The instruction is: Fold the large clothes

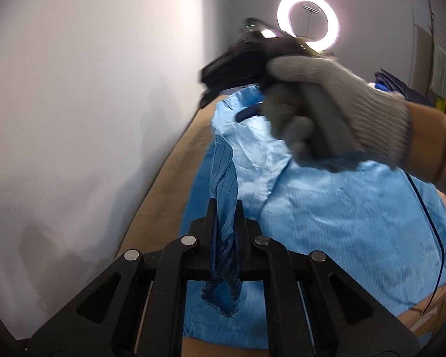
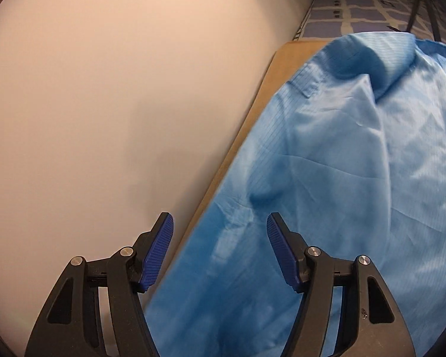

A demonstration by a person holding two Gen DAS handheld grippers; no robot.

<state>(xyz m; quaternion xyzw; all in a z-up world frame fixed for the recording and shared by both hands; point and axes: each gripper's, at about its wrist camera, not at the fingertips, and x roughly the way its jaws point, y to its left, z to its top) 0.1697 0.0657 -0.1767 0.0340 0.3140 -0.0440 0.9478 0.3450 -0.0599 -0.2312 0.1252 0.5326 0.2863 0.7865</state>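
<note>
White wall (image 2: 104,104) fills the left side. Tan table (image 1: 175,160) runs alongside it, near to far. Light blue garment (image 2: 342,178) lies spread on the table, collar end far. Ring light (image 1: 308,20) glows at far right. Gloved hand (image 1: 336,104) grips the right gripper (image 2: 220,232) above the cloth; its jaws stand wide, holding nothing. Left gripper (image 1: 224,208) is clamped narrow on a bunched cuff (image 1: 223,267) of the garment.

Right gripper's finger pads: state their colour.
Dark blue, ribbed pads on the right gripper; right wrist view shows them best.
</note>
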